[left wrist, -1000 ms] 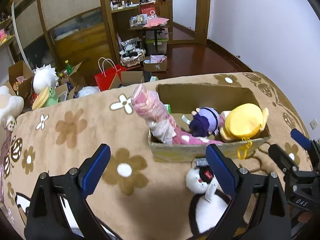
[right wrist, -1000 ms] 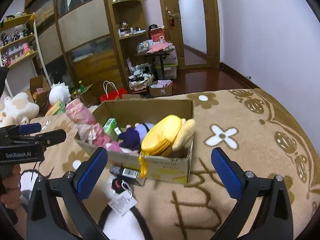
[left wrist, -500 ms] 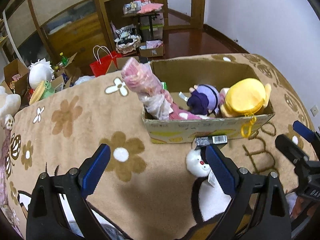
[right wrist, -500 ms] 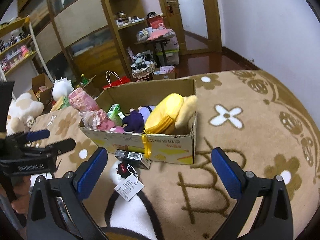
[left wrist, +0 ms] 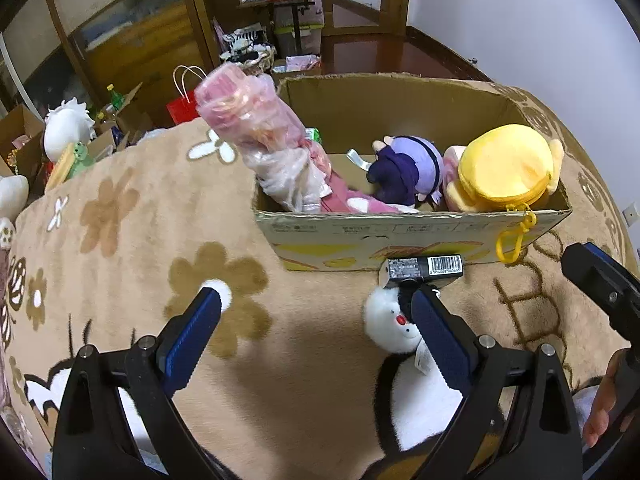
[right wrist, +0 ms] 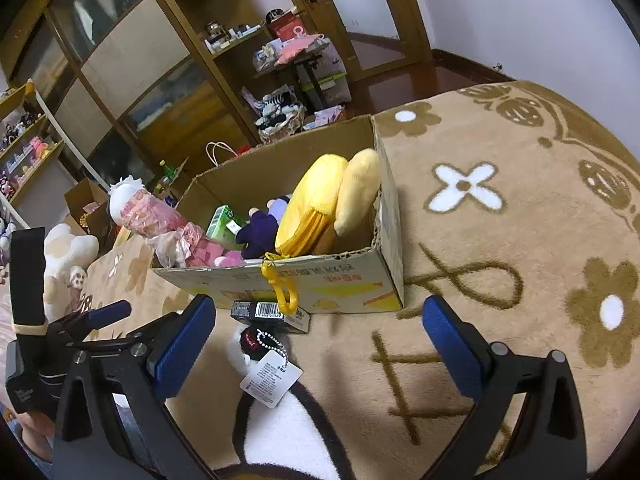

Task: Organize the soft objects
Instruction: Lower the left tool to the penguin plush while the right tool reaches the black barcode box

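A: So both jaws are spread wide with nothing in them. The left gripper [left wrist: 316, 332] hangs over the tan flowered blanket [left wrist: 140, 240], and the right gripper [right wrist: 316, 344] does the same a bit off to the side.

B: What's nearest the left one?

A: The small white plush [left wrist: 390, 324] with a red nose, lying on the blanket right by its right-hand finger, at about 2 o'clock from the jaw gap. In the right wrist view its paper tag [right wrist: 271, 378] on a bead chain sits at roughly 7 o'clock between the fingers.

B: And past that?

A: A little black box with a barcode [left wrist: 424, 269] lies just beyond the plush, touching the front wall of the cardboard box [left wrist: 360, 240], which sits around 12 to 1 o'clock. Inside: a yellow plush [left wrist: 504, 168] on the right with its yellow clip [left wrist: 514, 236] dangling over the front rim, a purple doll [left wrist: 408, 170] in the middle, and a pink bundle in clear plastic [left wrist: 260, 128] sticking up out of the left end.

B: Anything further out?

A: A red bag [left wrist: 180, 108] on the floor and wooden shelves [right wrist: 224, 40] at the back.
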Tool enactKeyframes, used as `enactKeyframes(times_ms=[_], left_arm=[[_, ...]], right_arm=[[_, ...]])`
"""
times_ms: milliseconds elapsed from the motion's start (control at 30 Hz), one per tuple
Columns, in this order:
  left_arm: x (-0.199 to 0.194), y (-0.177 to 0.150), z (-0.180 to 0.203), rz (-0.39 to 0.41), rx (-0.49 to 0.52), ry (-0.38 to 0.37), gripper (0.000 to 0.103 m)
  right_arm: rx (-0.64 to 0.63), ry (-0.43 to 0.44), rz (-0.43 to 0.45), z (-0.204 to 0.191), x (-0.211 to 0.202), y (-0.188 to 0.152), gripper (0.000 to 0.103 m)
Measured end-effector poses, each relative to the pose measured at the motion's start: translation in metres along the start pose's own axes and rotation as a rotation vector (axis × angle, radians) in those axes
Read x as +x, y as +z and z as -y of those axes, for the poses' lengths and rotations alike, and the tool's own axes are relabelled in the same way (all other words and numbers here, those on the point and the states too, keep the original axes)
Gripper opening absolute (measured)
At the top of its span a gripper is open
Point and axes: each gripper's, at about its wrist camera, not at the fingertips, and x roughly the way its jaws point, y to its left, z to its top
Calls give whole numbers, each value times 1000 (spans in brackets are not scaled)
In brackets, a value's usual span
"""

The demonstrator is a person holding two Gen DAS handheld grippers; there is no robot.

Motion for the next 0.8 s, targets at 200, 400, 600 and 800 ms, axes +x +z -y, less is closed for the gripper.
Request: enactKeyframes(times_ms=[200,400,600,800], left_arm=[[16,1,2,-14,-28,-66,95],[32,-1,1,-56,-61,-124,95],[44,-2,11,-91,-29,-166,95],[56,-2,28,-108,38,-173,95]], right_arm=[[-2,10,-35,-1,13,-1,103],[6,15,-57,1,24,-1,103],[20,25,-82,2,35,-1,103],[12,33,-114,-1,47,-4,103]])
